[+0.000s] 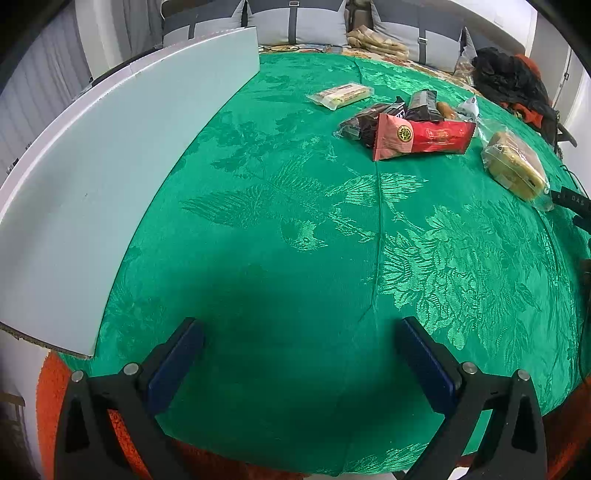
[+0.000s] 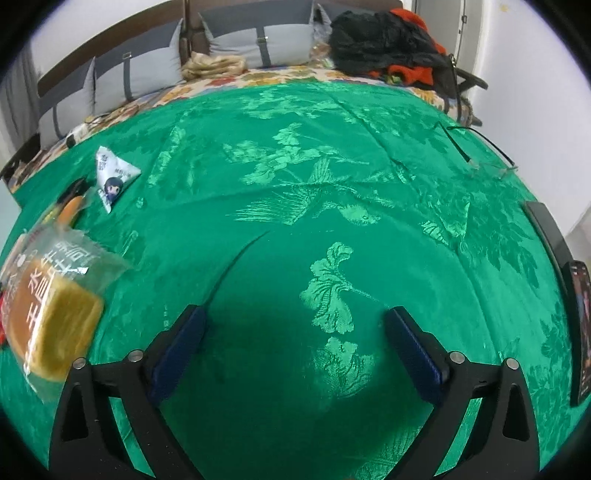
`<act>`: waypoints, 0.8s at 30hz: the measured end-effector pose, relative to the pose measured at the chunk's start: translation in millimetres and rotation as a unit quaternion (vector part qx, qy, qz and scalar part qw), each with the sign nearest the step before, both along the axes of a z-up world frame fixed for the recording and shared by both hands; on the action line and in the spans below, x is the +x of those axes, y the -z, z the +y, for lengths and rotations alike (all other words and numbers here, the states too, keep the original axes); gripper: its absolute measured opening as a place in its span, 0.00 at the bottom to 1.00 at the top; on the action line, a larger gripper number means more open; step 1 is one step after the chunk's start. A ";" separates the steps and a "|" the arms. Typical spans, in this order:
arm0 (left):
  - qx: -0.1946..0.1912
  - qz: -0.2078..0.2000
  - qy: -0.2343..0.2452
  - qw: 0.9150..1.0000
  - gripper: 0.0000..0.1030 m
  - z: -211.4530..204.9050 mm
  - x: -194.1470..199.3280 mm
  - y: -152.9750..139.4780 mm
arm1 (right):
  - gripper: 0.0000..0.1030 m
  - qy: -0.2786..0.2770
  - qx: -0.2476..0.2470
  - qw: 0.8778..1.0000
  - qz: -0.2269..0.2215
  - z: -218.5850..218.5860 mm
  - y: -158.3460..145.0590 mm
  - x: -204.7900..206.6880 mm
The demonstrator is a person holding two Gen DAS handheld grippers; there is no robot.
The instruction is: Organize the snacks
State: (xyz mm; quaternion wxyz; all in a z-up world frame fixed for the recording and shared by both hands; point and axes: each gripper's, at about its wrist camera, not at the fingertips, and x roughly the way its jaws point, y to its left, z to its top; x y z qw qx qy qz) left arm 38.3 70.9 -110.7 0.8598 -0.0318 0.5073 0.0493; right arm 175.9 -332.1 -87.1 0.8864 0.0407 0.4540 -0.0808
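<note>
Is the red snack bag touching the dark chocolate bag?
Touching. In the left wrist view the red bag lies partly over the dark bag in the pile, with no green cloth showing between them.

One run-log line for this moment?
left tool: open, empty | right tool: open, empty | snack pile: untouched on green cloth

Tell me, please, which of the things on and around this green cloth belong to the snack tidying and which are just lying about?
Part of the job:
red snack packet
dark chocolate packets
bagged bread
pale bar packet
small white cartoon packet
white board, possibly

Lying about:
black and orange clothing
grey cushions
phone
</note>
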 end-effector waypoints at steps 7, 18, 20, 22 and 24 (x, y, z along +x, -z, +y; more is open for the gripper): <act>-0.001 0.001 -0.005 1.000 1.00 -0.2 0.3 -0.3 | 0.97 0.000 0.002 1.000 -0.001 0.1 0.2 -1.4; -0.001 0.002 -0.013 1.000 1.00 0.3 2.8 0.0 | 0.97 0.000 0.002 1.000 -0.001 -0.5 0.3 -1.3; -0.001 0.001 -0.013 1.000 1.00 0.3 1.9 0.1 | 0.97 0.000 0.002 1.000 -0.001 -0.5 0.3 -1.3; -0.001 0.001 -0.013 1.000 1.00 0.3 1.7 0.3 | 0.98 0.000 0.002 1.000 -0.001 -0.6 0.1 -1.3; 0.000 0.000 -0.013 1.000 1.00 0.4 1.9 0.4 | 0.98 0.000 0.002 1.000 -0.001 -0.5 0.3 -1.2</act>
